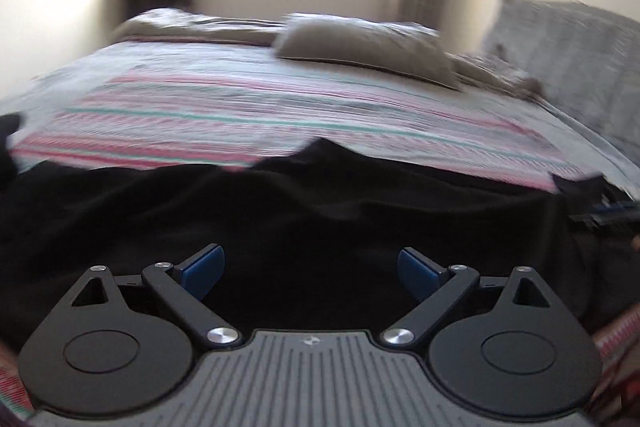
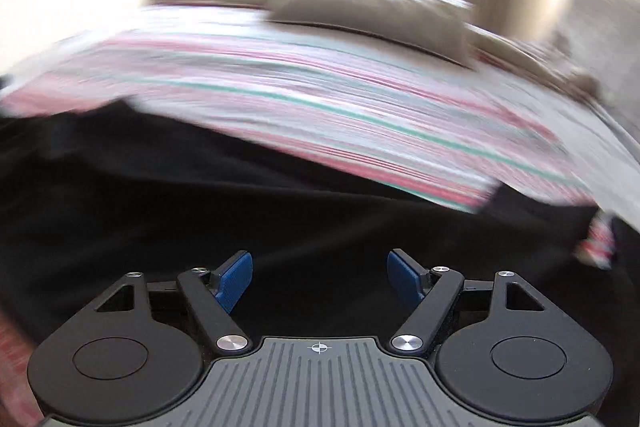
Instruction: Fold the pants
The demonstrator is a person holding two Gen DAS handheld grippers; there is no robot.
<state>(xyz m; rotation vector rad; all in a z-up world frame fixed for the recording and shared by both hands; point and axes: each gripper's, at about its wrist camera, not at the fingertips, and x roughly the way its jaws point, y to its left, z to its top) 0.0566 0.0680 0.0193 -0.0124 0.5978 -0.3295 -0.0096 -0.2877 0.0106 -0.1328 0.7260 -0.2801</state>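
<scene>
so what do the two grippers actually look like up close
Both look alike. The left gripper and right gripper each have two blue pads on black angled link arms with silver pivot bolts. Those arms sit beside black rounded housings flanking a grey ribbed centre plate, which bears a small white crosshair mark. No cables or sleeves show.

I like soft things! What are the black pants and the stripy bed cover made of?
The black pants look like soft, matte knit cloth, maybe fleece: they lie in limp folds with no shine. The stripy bed cover looks like thin woven cotton, flat and dull, though the blur hides its weave.
</scene>
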